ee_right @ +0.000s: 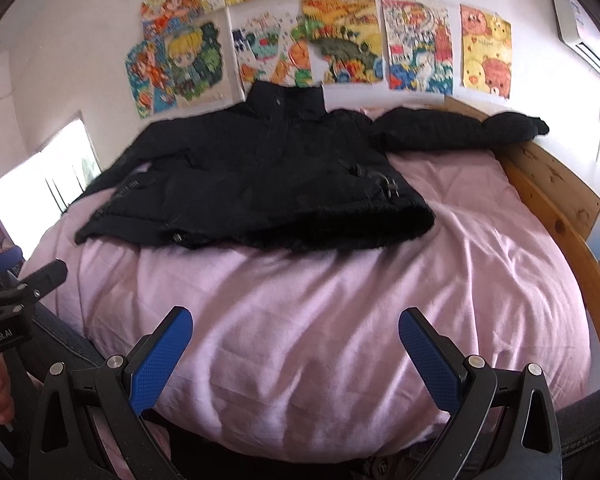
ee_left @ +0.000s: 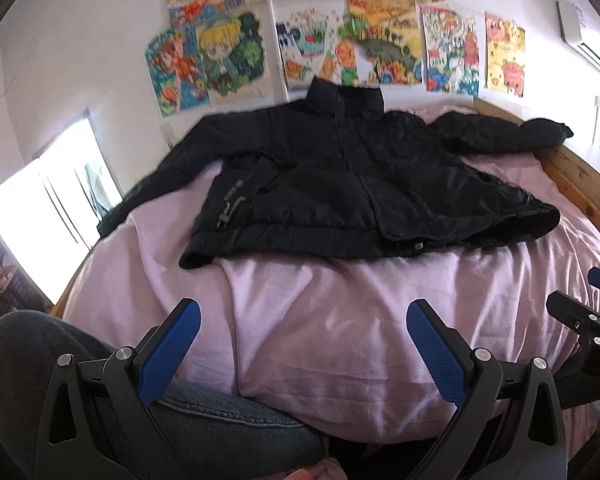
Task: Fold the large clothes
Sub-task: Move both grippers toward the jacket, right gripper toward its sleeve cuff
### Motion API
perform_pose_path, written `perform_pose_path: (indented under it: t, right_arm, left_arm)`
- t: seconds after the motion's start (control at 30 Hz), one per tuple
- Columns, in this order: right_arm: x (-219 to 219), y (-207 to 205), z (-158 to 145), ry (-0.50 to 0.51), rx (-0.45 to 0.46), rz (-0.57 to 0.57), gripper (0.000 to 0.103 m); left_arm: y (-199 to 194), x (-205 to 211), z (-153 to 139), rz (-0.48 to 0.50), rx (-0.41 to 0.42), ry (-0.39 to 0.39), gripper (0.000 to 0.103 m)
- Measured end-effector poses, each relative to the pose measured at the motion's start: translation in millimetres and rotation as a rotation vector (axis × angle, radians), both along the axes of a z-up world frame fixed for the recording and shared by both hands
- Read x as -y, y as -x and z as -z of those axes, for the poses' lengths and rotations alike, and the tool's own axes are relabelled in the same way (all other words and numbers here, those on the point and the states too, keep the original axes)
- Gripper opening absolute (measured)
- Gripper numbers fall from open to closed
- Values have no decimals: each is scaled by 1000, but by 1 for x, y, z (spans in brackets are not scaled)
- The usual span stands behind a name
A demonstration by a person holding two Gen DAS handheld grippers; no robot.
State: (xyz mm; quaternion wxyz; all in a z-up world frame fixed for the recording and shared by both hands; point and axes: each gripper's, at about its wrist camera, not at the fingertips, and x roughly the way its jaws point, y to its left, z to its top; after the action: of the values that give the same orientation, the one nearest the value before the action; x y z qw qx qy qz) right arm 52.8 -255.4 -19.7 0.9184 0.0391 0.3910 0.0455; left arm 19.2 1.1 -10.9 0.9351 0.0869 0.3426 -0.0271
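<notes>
A black puffer jacket point(ee_left: 340, 184) lies spread flat, front up, on the far half of a bed with a pink sheet point(ee_left: 340, 320). Its collar points at the wall and both sleeves are stretched out sideways. It also shows in the right wrist view point(ee_right: 260, 184) on the same pink sheet point(ee_right: 320, 320). My left gripper point(ee_left: 302, 312) is open and empty, held over the near edge of the bed, well short of the jacket's hem. My right gripper point(ee_right: 294, 320) is open and empty, also over the near edge, to the right of the left one.
A wooden bed frame point(ee_right: 548, 200) runs along the right side. Colourful drawings point(ee_left: 340, 40) cover the wall behind the bed. A bright window point(ee_left: 48, 208) is at the left. My knee in jeans point(ee_left: 80, 380) is at the lower left.
</notes>
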Motion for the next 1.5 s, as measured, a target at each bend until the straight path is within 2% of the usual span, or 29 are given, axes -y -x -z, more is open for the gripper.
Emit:
perform_pose_path:
  t: [0.13, 0.23, 0.37, 0.53, 0.63, 0.8, 0.9, 1.0, 1.1, 1.2, 1.33, 1.5]
  right_arm:
    - [0, -15, -7, -7, -106, -62, 103]
    - [3, -36, -19, 0, -168, -116, 103]
    - [16, -66, -32, 39, -217, -116, 103]
    - [24, -93, -51, 99, -206, -112, 103]
    - [29, -110, -63, 98, -198, -120, 103]
    - [43, -146, -74, 106, -186, -133, 103]
    - [61, -175, -74, 99, -179, -103, 103]
    - [86, -206, -70, 50, -185, -66, 103]
    - [113, -235, -65, 9, -163, -29, 103]
    - [135, -264, -58, 5, -149, -5, 103]
    - [162, -301, -43, -19, -141, 48, 103]
    - [186, -330, -16, 43, -103, 142, 103]
  left_arm:
    - [-21, -1, -10, 23, -63, -21, 101]
    - [-40, -7, -20, 23, -125, 15, 101]
    - [-67, -14, -35, -1, -198, 58, 101]
    - [-86, -17, -55, -7, -194, 23, 101]
    - [-102, -16, -65, -1, -200, 3, 101]
    - [-139, -10, -72, 1, -256, -12, 101]
    - [-164, 1, -74, 24, -289, -34, 101]
    - [-192, 16, -79, 61, -276, -60, 101]
    - [-219, 34, -82, 104, -217, -124, 101]
    - [-242, 50, -80, 142, -167, -156, 101]
    - [-280, 66, -68, 173, -125, -127, 101]
    - [-340, 91, -39, 178, -135, -68, 101]
